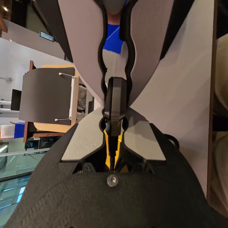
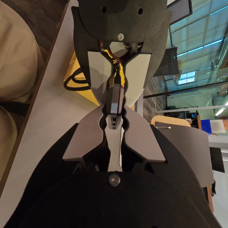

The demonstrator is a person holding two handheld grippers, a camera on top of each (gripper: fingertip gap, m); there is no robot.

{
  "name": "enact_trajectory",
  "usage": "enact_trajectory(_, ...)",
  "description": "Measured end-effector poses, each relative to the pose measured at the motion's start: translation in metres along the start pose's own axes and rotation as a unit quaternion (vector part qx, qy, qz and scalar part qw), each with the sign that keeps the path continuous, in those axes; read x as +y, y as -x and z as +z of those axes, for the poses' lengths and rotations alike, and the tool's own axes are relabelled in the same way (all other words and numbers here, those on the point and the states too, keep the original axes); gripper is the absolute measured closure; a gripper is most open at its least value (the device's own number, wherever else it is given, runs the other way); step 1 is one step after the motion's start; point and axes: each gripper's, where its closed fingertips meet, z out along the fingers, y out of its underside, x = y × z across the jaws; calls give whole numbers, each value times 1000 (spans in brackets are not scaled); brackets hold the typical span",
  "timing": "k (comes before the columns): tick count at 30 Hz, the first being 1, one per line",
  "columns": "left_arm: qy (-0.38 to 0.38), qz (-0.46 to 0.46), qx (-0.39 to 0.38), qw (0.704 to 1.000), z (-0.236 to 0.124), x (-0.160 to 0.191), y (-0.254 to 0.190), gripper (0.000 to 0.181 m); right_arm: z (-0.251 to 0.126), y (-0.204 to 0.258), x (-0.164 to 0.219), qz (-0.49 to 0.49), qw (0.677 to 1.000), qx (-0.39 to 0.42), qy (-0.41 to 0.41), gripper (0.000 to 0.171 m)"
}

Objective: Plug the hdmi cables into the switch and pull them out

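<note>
My two grippers face each other, tip to tip, above the white table point(image 2: 55, 111). The black switch point(image 2: 114, 101) is a small box whose port end points at the right wrist camera. My right gripper point(image 2: 114, 114) is shut on that end. A black hdmi plug point(image 1: 115, 127) sits against the switch point(image 1: 115, 96) at its far end and looks joined to it. My left gripper point(image 1: 114, 118) is shut on the plug, and the cable point(image 1: 112, 148) runs back between its fingers. The right gripper also shows in the left wrist view point(image 1: 116, 93), and the left gripper in the right wrist view point(image 2: 116, 86).
A yellow box point(image 2: 86, 93) lies on the table under the left gripper, with a loop of black cable point(image 2: 74, 86) on it. A person's beige trousers point(image 2: 16, 61) are at the table's brown edge. A chair with a black back point(image 1: 46, 97) stands beyond the table.
</note>
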Motion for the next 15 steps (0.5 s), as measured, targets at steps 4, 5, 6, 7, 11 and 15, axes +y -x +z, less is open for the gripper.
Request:
enact_trajectory(4,-15,-15,-12,1000,-3,-5,8,153,-9,-7,3,38,999,1,-15,151)
enact_trajectory(5,-11,-14,-23,1000,-4,-4,12,150,-13,-10,7,45,999,2,-11,152)
enact_trajectory(6,-9,-17,-33,999,-6,-3,17,149,-16,-14,12,52,999,6,-6,152)
enact_trajectory(7,-9,-22,-46,999,-8,-2,24,148,-21,-18,18,60,998,11,1,152)
enact_trajectory(11,-8,-38,-110,993,-22,7,54,145,-47,-40,51,99,994,40,34,152)
enact_trajectory(15,0,-54,-144,988,-34,19,74,148,-90,-72,103,160,980,86,82,152)
